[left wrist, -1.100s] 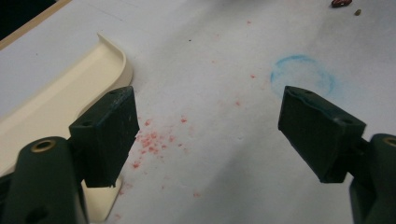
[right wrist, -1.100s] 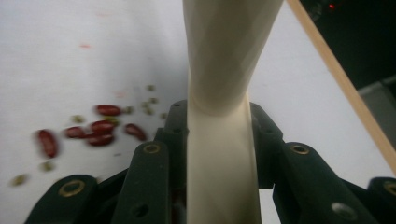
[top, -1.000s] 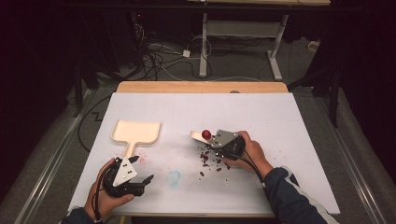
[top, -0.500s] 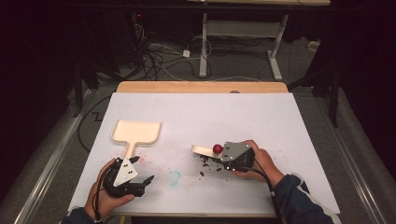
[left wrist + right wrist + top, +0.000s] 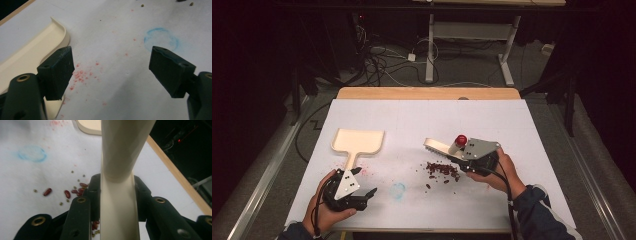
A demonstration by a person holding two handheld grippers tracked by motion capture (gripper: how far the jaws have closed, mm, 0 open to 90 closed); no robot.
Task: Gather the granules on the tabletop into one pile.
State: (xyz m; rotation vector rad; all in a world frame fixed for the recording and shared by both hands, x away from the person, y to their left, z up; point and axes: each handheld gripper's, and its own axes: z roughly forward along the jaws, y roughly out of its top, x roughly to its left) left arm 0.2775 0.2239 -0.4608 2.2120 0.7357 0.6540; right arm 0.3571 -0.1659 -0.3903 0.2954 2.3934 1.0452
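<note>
- The right gripper is clamped on the cream handle of a small brush, jaws pressed against both sides of it; the brush's red-capped end sticks up beside the gripper.
- The brush head sits just above the pile of red beans scattered on the white table cover.
- The left gripper rests well left of the beans, jaws wide apart with nothing between them.
- The cream dustpan lies left of the beans, its handle reaching toward the left gripper.
- A faint blue ring mark lies between the left gripper and the beans.

One cream plastic dustpan, one cream brush with a red cap right of the dustpan, one scattered pile of dark red beans below that brush, and two black handheld grippers.
</note>
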